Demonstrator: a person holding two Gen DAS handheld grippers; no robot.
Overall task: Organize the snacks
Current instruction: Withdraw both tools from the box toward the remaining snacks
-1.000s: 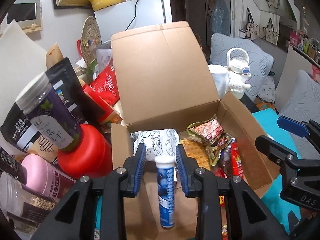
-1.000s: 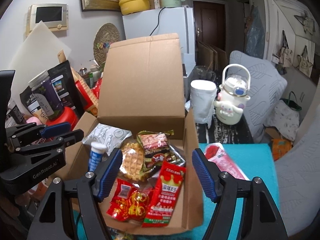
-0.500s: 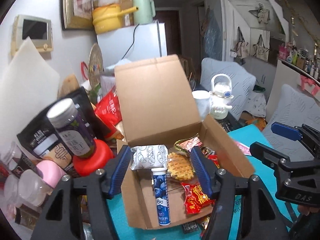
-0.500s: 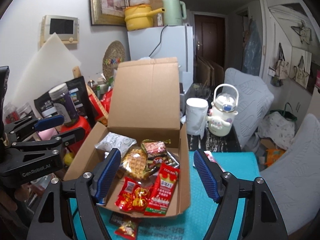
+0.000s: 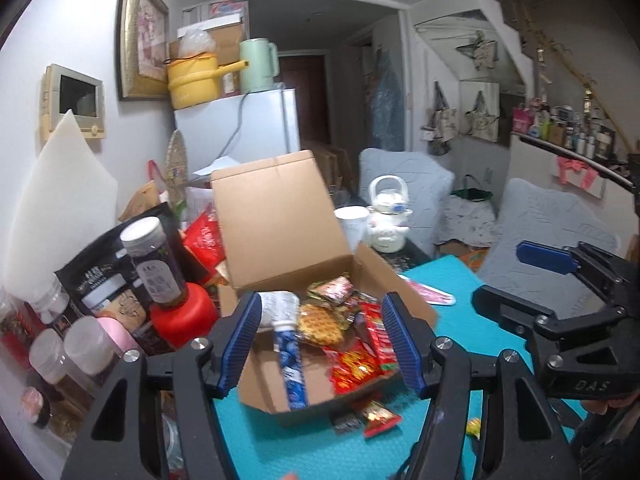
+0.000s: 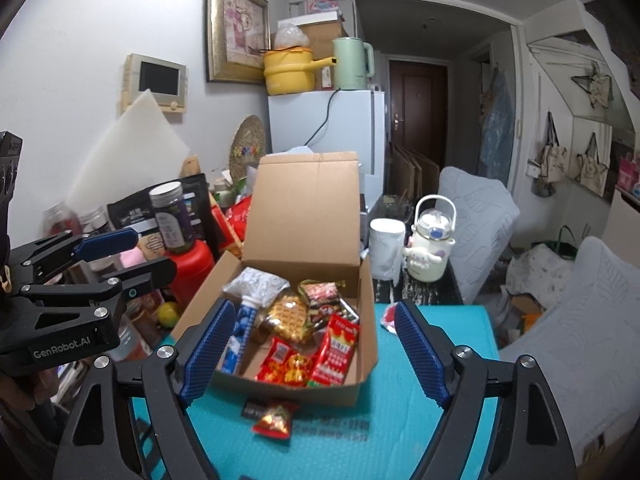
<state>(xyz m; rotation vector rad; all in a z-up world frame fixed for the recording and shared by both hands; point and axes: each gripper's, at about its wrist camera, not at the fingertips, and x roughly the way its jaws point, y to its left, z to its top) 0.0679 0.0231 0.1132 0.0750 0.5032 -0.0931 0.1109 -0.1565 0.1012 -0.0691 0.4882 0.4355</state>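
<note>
The blue tube lies in the left side of the open cardboard box, long axis running front to back, white cap toward the raised lid. Blue label with pale print, too blurred to read. Beside it sit a waffle pack and red packets with yellow lettering I can't make out. The left gripper hangs released, nothing between its pads. The right gripper is spreading wider, empty too. "GenRobot.AI" shows on the left gripper's body.

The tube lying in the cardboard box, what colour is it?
Blue with a white cap, the tube shows best in the right wrist view.
</note>
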